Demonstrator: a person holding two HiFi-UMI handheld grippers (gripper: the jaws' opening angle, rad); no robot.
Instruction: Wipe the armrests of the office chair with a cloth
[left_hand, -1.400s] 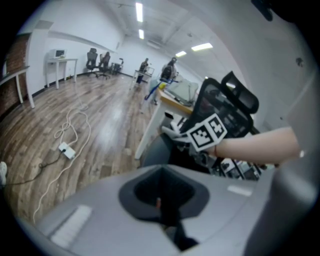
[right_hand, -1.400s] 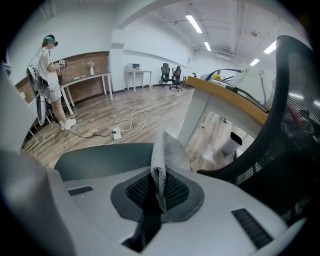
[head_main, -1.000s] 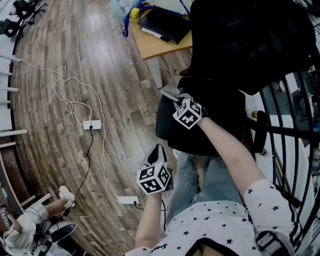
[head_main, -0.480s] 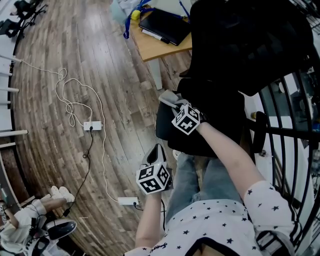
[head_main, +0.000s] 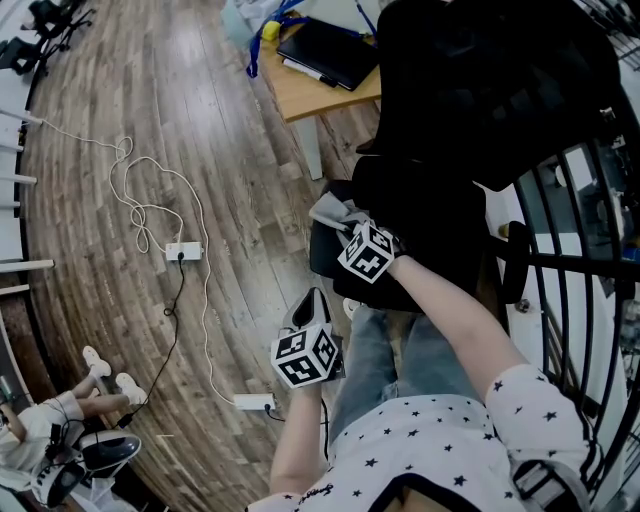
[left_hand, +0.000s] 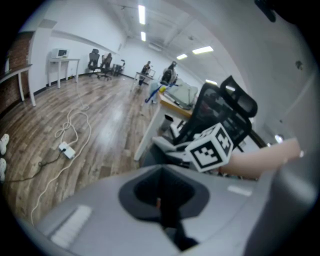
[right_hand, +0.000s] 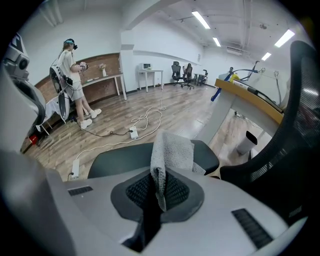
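Step in hand, as I judged it: wiping one armrest (right_hand: 117, 159) of the office chair (head_main: 480, 80), with the stroke either under way or about to start.

Right gripper (right_hand: 158, 186) was clenched on a fold of the grey cloth (right_hand: 172, 150). From the jaws the cloth rose toward 12 o'clock, and its free end lay draped on the dark armrest pad, touching it. In the head view the cloth showed at 11 o'clock of that gripper's marker cube, at the pad's front end.

Left gripper (left_hand: 161, 197) had its jaws pressed together with nothing between them. It hung at 7 o'clock of the right one, well apart from the chair and over the wooden floor (head_main: 120, 90).

Next move, as a guess: lower the cloth so that more of it lies flat, then drag it along the pad's length. Only a small part seemed to bear on the pad, so a light pass could skim it. The second armrest would follow.
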